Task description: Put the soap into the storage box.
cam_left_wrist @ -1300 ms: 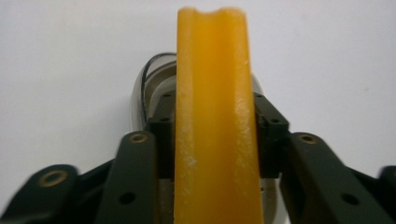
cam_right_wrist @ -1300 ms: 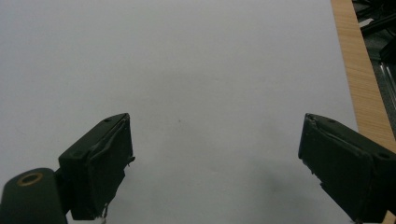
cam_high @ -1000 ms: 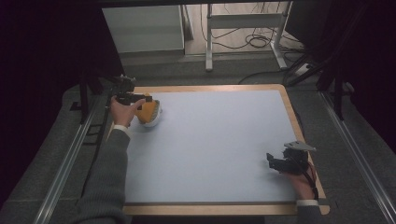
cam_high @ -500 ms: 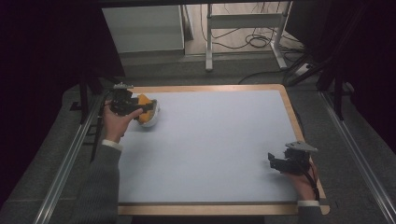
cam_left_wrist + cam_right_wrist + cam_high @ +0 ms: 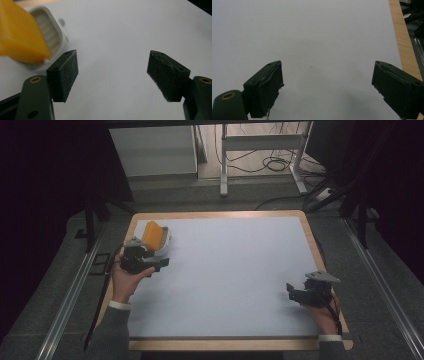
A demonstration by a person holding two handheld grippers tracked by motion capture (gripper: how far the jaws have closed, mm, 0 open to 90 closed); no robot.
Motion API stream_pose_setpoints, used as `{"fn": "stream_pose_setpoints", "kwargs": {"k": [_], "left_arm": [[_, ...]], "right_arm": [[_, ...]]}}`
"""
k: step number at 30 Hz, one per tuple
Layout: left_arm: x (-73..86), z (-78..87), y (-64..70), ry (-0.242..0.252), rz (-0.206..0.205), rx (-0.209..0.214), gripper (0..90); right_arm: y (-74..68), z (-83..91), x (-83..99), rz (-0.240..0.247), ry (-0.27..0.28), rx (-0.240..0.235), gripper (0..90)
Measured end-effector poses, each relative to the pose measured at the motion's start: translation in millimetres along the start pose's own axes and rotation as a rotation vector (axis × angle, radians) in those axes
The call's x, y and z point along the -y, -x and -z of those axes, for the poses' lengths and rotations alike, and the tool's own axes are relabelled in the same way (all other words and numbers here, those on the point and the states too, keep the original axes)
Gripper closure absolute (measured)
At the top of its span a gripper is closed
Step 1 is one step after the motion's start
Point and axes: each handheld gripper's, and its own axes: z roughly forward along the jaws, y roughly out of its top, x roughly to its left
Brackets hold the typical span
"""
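Dim room; cables and a metal frame's legs (image 5: 260,157) on the floor past the far edge. Table (image 5: 215,214) with a wooden rim, covered by a pale grey-white mat (image 5: 225,275).

High view: a white container with an orange lid (image 5: 156,239) sits at the mat's far left corner, roughly 10 o'clock from mat centre. The lid stands tilted up, open. In the left gripper view the same container (image 5: 53,37) lies at about 10 o'clock from the jaws, just beyond the left jaw, ribbed white inside visible under the raised orange flap. Whether the jaw touches it cannot be told.

Left gripper (image 5: 161,264): held in the person's left hand (image 5: 127,277), just on the near side of the container, at 9 o'clock on the mat. Jaws spread wide, bare mat between them; seen close at (image 5: 112,75).

Right gripper (image 5: 291,292): held in the right hand (image 5: 325,312) at the mat's near right, about 4 o'clock, well apart from the container. Jaws spread wide over bare mat (image 5: 327,85); wooden rim (image 5: 404,40) runs at 2 o'clock in that view.

Grey sleeves (image 5: 107,337) enter from the bottom edge.
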Motion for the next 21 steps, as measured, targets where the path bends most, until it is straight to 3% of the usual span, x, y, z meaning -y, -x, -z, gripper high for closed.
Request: {"fn": "stream_pose_setpoints", "kwargs": {"k": [10, 13, 16, 21], "left_arm": [[47.4, -12.7, 4.1, -0.066, 0.030, 0.031, 24.8], [50.2, -11.9, 1.4, -0.081, 0.040, 0.004, 24.6], [50.5, -8.4, 0.3, -0.057, 0.059, 0.014, 25.0], [52.4, -10.4, 1.4, -0.073, 0.054, 0.006, 24.9]], "right_arm": [[-2.2, 0.7, -0.6, 0.005, 0.003, -0.003, 10.1], [-1.9, 0.4, -0.7, 0.007, 0.003, -0.002, 10.1], [-1.1, 1.6, -1.3, 0.006, 0.008, 0.002, 10.1], [-1.9, 2.5, -1.9, 0.011, 0.017, -0.002, 10.1]]}}
